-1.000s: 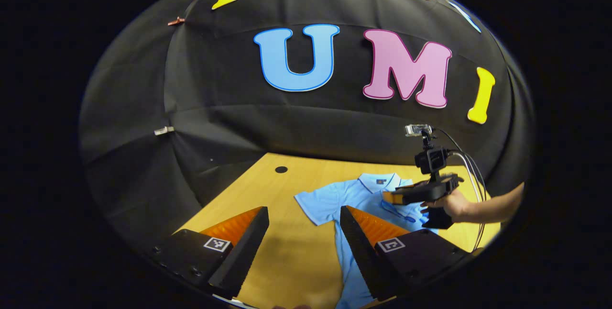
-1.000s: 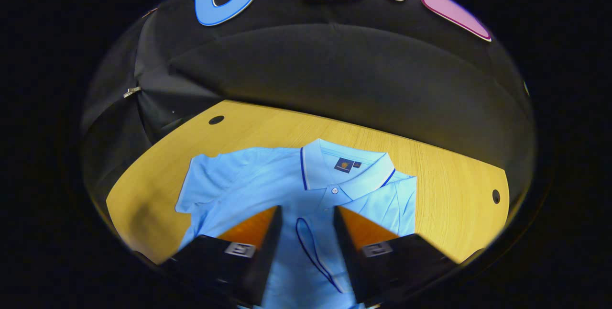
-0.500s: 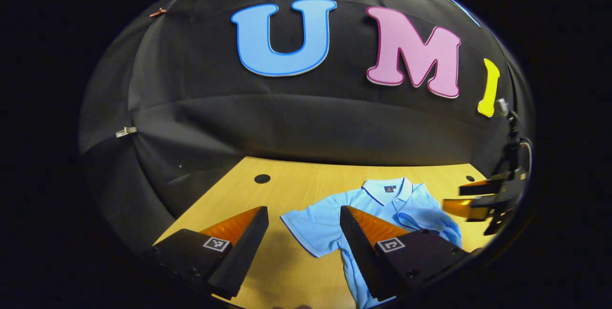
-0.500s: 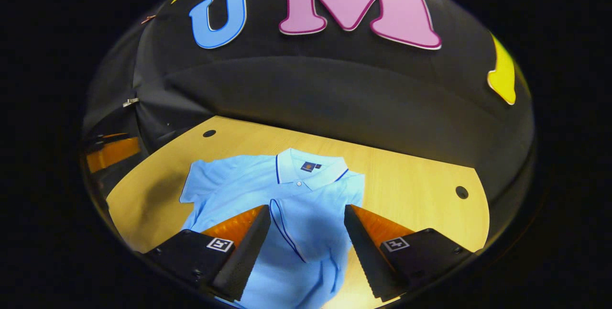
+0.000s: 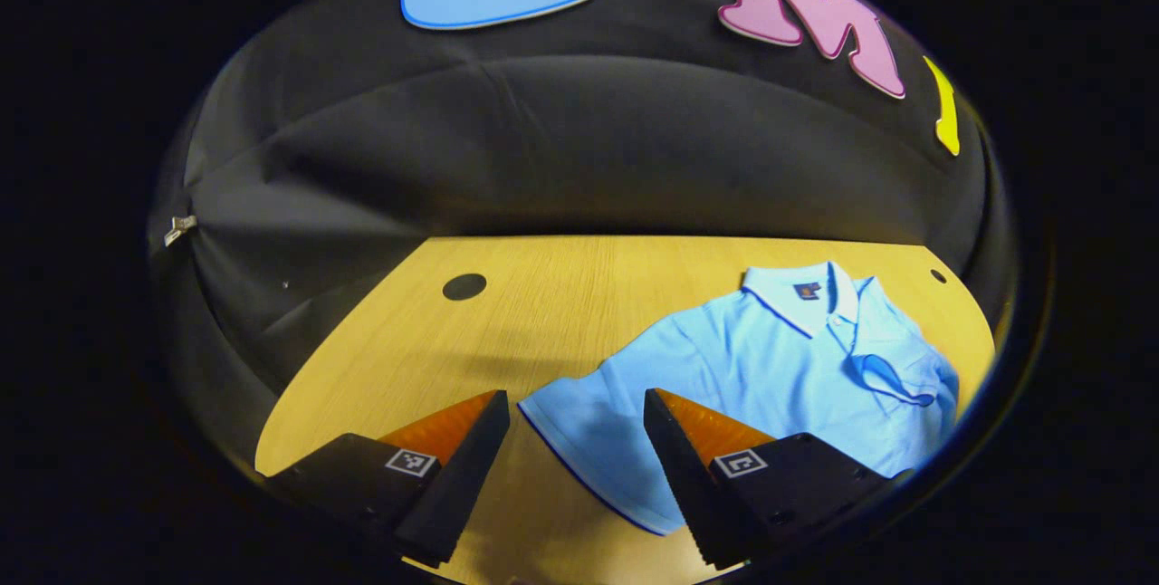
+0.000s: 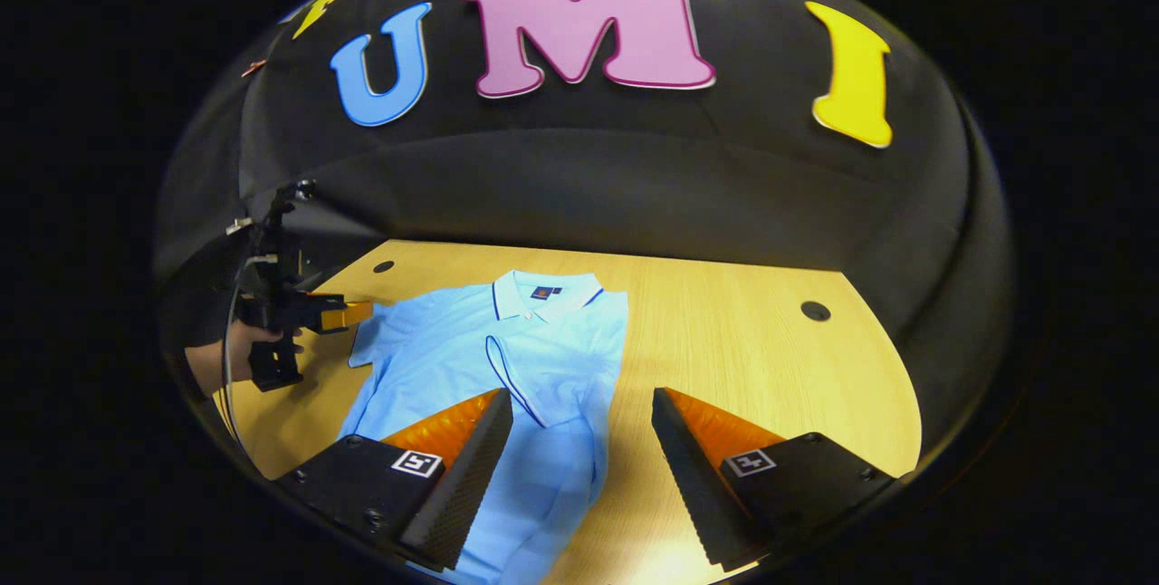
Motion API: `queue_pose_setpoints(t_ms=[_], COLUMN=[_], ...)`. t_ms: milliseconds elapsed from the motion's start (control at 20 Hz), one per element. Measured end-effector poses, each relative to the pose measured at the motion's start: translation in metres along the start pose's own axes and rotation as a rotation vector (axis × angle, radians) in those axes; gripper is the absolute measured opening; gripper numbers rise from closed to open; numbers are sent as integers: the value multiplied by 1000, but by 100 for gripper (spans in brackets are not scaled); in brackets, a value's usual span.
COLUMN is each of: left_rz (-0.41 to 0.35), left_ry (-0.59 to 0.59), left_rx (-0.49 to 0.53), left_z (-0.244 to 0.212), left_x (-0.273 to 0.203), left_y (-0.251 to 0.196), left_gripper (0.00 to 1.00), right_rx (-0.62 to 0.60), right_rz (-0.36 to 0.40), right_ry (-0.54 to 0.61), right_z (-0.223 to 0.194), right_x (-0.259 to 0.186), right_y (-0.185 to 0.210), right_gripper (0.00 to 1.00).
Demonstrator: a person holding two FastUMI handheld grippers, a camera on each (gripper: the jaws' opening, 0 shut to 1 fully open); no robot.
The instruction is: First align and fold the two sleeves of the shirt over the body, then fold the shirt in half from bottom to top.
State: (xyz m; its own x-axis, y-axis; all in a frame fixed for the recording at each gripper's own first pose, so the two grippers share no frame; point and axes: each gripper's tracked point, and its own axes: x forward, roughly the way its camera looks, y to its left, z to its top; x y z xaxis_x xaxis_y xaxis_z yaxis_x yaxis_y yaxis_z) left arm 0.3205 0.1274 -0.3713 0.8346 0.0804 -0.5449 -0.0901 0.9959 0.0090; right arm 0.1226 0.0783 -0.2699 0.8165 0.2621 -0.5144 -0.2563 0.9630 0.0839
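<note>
A light blue polo shirt [image 5: 751, 368] lies face up on the wooden table [image 5: 543, 313], collar toward the wall. One sleeve [image 6: 534, 377], edged with a dark blue line, lies folded over the chest. The other sleeve [image 5: 589, 431] is spread flat on the table. My left gripper [image 5: 575, 467] hovers open just above that flat sleeve, whose hem sits between the fingers. From the right gripper view, the left gripper [image 6: 355, 314] sits at the sleeve's outer edge, held by a hand [image 6: 213, 363]. My right gripper [image 6: 579, 476] is open over the shirt's side edge, holding nothing.
The table has round cable holes [image 5: 464, 286] [image 6: 815, 311] near its far corners. Black cloth wall [image 5: 561, 150] closes off the back and sides. Bare wood [image 6: 742, 359] stretches beside the shirt in the right gripper view.
My right gripper has opened wider, released the sleeve now folded on the chest, and drawn back to the side. My left gripper has moved in and down to the flat sleeve.
</note>
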Motion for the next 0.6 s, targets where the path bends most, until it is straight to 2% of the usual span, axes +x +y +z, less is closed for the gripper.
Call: queue_pose_setpoints(t_ms=[250, 350, 550, 600], left_rz=[-18, -48, -80, -74], left_ry=[62, 78, 78, 73], left_rx=[11, 11, 20, 25], left_z=[-16, -19, -17, -16], left_x=[27, 27, 29, 29], left_y=[3, -8, -27, -27], left_gripper=[96, 88, 23, 16], right_rx=[44, 68, 92, 82], right_rz=[-9, -21, -27, -33], right_ry=[39, 50, 79, 74], right_z=[-30, -38, -56, -56], right_x=[-20, -28, -40, -40], right_y=[-2, -5, -9, -13], right_gripper=[99, 99, 99, 99])
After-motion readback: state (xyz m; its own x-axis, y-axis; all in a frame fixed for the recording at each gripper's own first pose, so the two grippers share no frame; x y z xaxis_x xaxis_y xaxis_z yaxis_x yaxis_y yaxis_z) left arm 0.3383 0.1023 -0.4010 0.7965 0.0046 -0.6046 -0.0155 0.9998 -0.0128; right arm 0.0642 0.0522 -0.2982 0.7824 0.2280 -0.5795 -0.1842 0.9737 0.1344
